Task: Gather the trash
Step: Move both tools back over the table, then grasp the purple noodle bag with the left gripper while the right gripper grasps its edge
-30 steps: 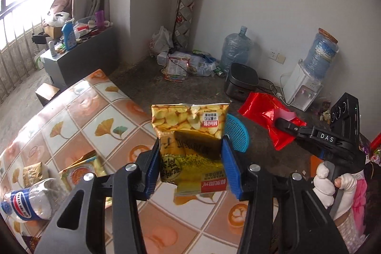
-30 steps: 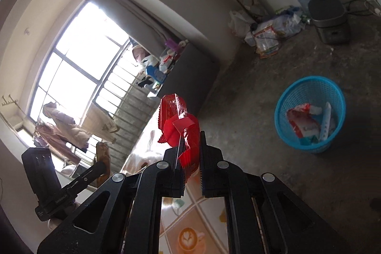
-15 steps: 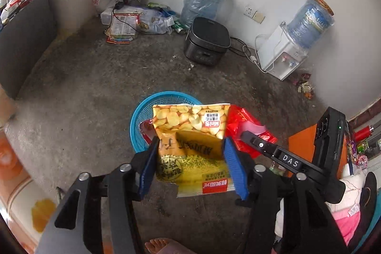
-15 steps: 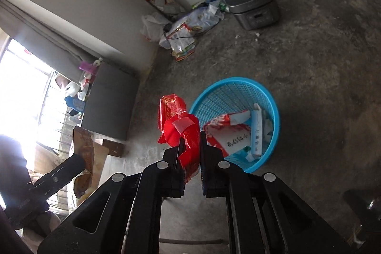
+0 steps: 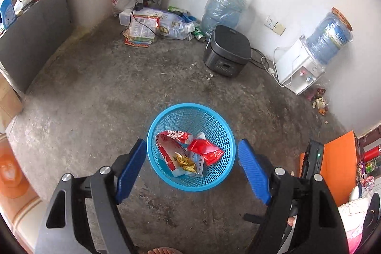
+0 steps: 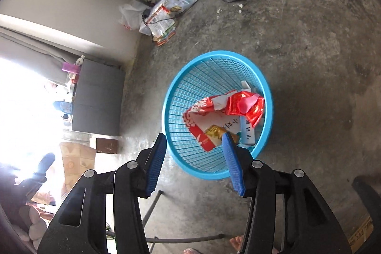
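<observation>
Hovering: two grippers, jaws opening, empty | one blue basket (image 5: 152, 135) | one red wrapper (image 5: 206, 150) inside

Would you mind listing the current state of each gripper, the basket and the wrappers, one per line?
Left gripper: jaws opening, nothing between them.
Right gripper: jaws opening, nothing gripped.
Blue basket: upright on the floor, holding trash.
Red wrapper: crumpled, lying in the basket.
Yellow snack bag: crumpled, in the basket on a red and white bag.
Rice cooker: lid shut.
</observation>
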`<state>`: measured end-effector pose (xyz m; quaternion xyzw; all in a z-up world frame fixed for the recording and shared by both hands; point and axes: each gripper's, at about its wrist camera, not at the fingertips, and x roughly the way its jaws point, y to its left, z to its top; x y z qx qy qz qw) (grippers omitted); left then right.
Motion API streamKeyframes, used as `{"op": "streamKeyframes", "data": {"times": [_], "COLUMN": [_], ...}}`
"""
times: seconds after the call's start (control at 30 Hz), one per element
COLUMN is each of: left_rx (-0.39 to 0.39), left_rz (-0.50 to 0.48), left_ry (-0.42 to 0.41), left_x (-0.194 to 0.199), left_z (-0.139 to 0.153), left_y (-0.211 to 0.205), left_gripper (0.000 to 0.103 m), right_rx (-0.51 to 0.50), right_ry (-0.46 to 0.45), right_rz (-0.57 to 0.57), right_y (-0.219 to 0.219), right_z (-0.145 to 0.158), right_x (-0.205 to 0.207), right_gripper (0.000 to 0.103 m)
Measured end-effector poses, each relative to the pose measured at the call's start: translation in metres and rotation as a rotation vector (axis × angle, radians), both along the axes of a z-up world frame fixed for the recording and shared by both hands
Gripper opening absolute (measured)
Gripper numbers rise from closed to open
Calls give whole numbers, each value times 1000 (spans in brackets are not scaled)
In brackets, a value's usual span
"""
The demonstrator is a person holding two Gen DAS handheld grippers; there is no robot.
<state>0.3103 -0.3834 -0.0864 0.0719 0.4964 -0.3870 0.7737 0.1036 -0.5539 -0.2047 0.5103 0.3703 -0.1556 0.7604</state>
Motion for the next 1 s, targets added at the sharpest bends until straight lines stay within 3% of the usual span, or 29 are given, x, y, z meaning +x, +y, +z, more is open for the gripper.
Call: {"op": "streamKeyframes", "data": {"times": [0.17,0.23,0.37,0.47,0.57,0.7,0.8,1.0], "left_rx": [-89,-101,-92,-74,-54,5,51,69], "left_rz": [32,65,197,347,504,679,762,829], "left_ry": [-54,-93,-210,-258,-267,-252,-224,-109], "left_x": [-11,-20,-49,-76,-105,-149,-178,-219], "left_z": [73,101,144,159,158,139,119,68], "left_y": [82,128,230,313,390,473,518,564], "left_gripper": [77,77,77,77,77,77,77,63], "right_rx": [-55,-80,-125,-104,-72,-53,-20,30], "right_ry": [-150,-224,-360,-436,-467,-441,-400,-275], "right_rz": [51,101,267,413,564,754,877,1064], "right_y": [26,44,90,129,174,241,289,359], "right_z": [63,92,145,170,183,188,181,157], "right_x": [-20,-27,-32,-27,-16,-4,1,-4], "right_gripper": [50,55,59,59,60,60,60,59]}}
